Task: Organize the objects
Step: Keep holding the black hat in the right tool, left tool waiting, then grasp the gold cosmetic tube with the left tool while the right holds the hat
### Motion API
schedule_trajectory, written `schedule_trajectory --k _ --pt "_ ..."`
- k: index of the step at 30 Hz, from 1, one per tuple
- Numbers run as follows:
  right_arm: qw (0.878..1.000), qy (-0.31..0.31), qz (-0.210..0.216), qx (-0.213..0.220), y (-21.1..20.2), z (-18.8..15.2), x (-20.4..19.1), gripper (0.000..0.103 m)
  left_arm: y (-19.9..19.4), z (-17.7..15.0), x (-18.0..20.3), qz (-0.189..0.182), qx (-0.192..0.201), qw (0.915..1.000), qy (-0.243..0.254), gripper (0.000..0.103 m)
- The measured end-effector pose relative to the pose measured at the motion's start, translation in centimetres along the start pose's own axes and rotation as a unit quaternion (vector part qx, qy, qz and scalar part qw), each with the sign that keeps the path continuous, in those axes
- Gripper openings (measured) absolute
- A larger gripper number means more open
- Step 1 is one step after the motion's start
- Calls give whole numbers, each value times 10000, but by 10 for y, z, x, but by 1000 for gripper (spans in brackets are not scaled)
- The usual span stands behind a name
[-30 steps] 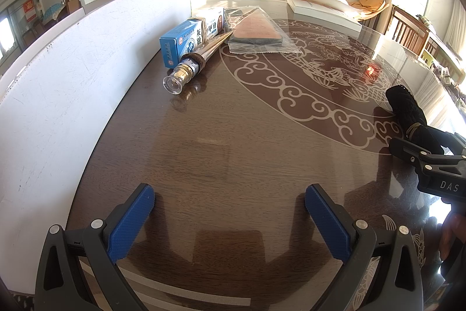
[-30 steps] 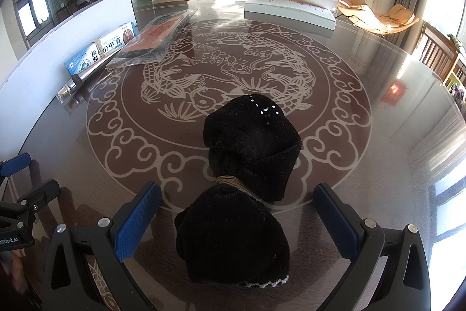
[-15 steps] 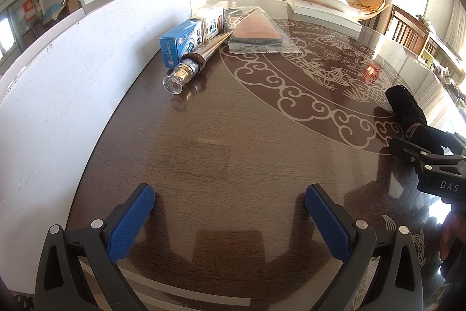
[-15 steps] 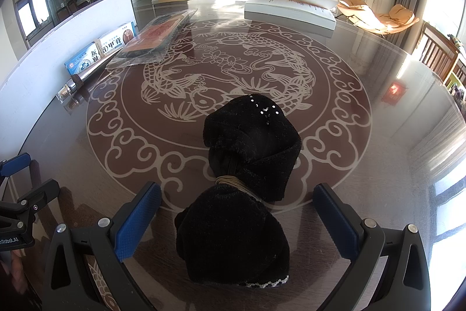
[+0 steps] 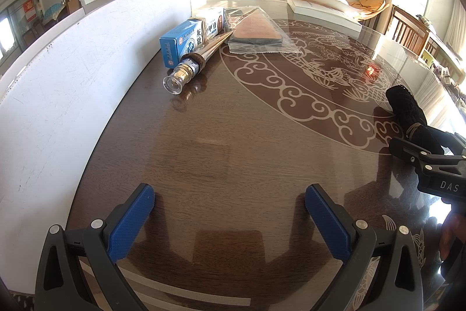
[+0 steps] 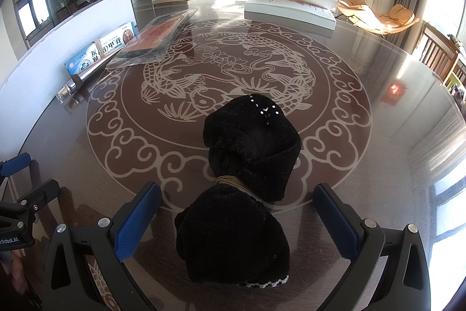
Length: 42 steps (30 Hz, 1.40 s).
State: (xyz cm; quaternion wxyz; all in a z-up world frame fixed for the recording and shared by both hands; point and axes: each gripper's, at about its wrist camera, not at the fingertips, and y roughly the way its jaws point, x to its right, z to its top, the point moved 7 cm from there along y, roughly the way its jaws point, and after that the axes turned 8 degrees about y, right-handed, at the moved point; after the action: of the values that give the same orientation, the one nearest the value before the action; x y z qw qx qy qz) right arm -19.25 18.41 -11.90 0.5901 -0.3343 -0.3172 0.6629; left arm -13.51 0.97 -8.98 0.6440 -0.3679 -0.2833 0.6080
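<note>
A black cloth bundle (image 6: 241, 182) tied at the middle with a tan band lies on the dark table; it also shows in the left wrist view (image 5: 407, 112). My right gripper (image 6: 236, 203) is open, its blue pads either side of the bundle's near half, not touching. My left gripper (image 5: 228, 203) is open and empty over bare table. Along the white board lie a blue box (image 5: 182, 42), a white box (image 5: 212, 22), a metal cone-shaped tool (image 5: 193, 63) and a plastic-wrapped flat pack (image 5: 256, 31).
A white board (image 5: 67, 72) stands along the table's left edge. A white flat box (image 6: 291, 9) lies at the far side of the table (image 6: 364, 165). The right gripper's body (image 5: 437, 165) shows at the right of the left wrist view.
</note>
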Motion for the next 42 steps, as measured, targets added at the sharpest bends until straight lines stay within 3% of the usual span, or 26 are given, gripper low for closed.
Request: schedule_trajectory --k 9,13,16,19,23,25,26,27,28,30,33,36,38,40,42 --pt "10000 0 0 0 0 0 0 103 0 0 -1 -11 -32 10000 0 103" --pt "10000 0 -1 0 0 0 0 103 0 5 -3 -193 -127 9997 -15 103" --pt "10000 0 0 0 0 0 0 103 1 30 -5 -280 80 9996 -1 99" --pt "10000 0 0 0 1 0 0 103 16 70 -17 188 273 9990 285 98" --pt "10000 0 0 0 0 0 0 103 52 106 -39 287 25 9996 69 96" --pt "10000 0 0 0 0 0 0 103 71 110 -46 274 -158 9995 -57 76" --pt "10000 -1 0 -1 0 0 0 103 71 112 -49 121 10 9997 -201 69" --pt "10000 -1 1 0 0 0 0 103 70 114 -53 304 102 9992 -237 40" --pt "10000 -1 0 1 0 0 0 103 68 114 -52 198 138 9994 -240 29" --pt "10000 -1 1 -2 0 0 0 103 60 105 -47 81 174 9996 -188 26" --pt "10000 -1 1 -1 0 0 0 103 34 72 -29 -282 169 9995 12 26" --pt "10000 -1 1 0 0 0 0 103 8 38 -12 -974 81 9952 3 28" --pt "10000 -2 1 0 0 0 0 103 -3 24 -11 -1315 141 9910 -214 45" --pt "10000 -2 1 -1 0 0 0 103 -5 21 -16 -1425 175 9886 -448 87" --pt "10000 -2 1 0 0 0 0 103 -3 23 -19 -1493 148 9869 -596 88"
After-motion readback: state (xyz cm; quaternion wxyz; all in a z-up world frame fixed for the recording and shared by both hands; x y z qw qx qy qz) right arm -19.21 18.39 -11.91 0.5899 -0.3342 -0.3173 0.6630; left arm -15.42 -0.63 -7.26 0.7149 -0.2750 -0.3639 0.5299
